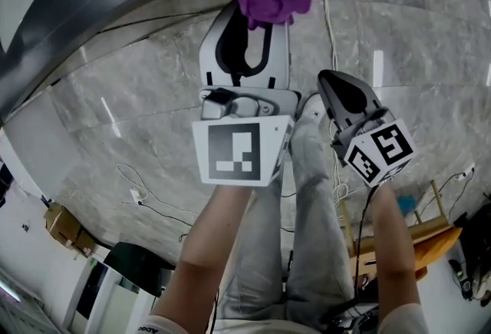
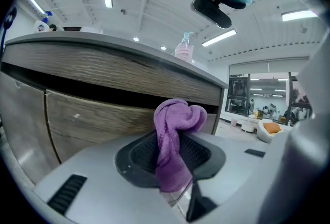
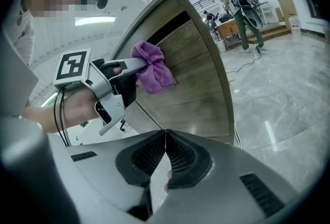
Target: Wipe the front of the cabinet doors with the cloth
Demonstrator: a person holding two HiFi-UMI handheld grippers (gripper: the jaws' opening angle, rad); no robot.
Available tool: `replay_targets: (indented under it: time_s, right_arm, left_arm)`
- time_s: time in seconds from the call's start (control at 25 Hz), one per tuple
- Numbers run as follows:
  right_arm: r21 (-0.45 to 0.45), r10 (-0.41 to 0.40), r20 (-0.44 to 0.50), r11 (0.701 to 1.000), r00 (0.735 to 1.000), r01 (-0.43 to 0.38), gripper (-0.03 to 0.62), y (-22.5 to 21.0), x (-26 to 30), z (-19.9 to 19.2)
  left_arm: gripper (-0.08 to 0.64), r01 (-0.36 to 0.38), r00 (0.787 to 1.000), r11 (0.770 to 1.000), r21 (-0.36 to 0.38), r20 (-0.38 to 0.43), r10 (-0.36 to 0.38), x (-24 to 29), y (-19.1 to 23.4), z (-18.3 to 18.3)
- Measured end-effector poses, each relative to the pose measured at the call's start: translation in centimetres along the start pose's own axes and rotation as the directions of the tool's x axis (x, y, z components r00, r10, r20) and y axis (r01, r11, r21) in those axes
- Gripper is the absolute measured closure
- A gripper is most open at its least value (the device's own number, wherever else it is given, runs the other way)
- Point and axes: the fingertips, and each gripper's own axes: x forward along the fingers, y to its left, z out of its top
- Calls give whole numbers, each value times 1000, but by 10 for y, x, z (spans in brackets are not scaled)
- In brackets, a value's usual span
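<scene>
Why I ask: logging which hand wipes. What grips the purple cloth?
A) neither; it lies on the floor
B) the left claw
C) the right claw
B: the left claw is shut on the purple cloth, while the right claw is shut with nothing in it.

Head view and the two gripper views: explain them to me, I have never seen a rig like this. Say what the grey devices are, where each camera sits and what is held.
There is no robot here. A person holds a two-jaw hand tool in each hand. The head view comes from a camera on the person's head, looking down past the arms to the marble floor. Each gripper view comes from a camera riding on that tool, looking along its jaws. The left gripper is clamped on a purple cloth, held up at the wooden cabinet door. The right gripper hangs beside it, jaws together with nothing between them. The marker cube on each is part of the tool.
</scene>
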Motion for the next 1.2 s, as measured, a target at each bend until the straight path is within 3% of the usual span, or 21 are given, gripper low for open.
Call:
replay_targets:
  time_s: [0.76,0.96,1.2]
  right_arm:
    - [-75,114,-18,991,993,-115,565,121,104,30]
    - [-59,135,-35,989,990,-137,565,114,103,14]
    - [-43,134,-71,990,988,-137,565,85,71,-7]
  left_arm:
    - [454,-211,977,977,39,31,210,-83,187,19]
    - [454,-283,958,959,30,49,282,-93,194,10]
    - [454,-310,950,951,11,37,310,-91,162,-2]
